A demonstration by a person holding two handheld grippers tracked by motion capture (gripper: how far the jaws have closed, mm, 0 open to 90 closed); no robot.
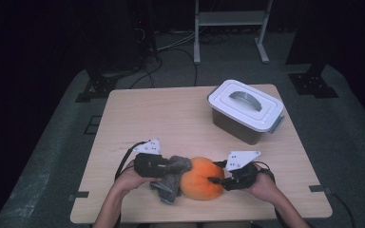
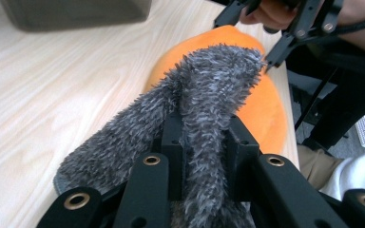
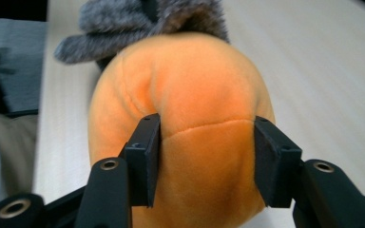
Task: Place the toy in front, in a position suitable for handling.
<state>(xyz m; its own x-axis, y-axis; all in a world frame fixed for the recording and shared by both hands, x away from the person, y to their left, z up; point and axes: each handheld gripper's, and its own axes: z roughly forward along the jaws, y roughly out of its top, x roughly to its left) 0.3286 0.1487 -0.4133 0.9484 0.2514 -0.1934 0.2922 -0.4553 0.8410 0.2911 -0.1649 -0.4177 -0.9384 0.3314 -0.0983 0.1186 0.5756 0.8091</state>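
Both forearms come in from the near edge of the light wooden desk, each hand wrapped around a black claw and turned inward so the two claws face each other across the near middle of the desk. The left claw points right; its jaws are clenched on a fold of the shaggy grey plush fabric, which rises between the two black pads in the left gripper view and drapes onward over the top of the toy. The right claw points left, and its jaws press into the right end of the round orange plush toy, the soft surface dented between the pads, so it is grasping the toy. The toy lies on the desk between the two claws, near the front edge, with the grey fabric attached at its left end and hanging down to the desk on the near side.

Well apart, toward the far right of the desk, stands a grey plastic box with a white lid and grey handle, its lid shut. Nothing lies between it and the hands.
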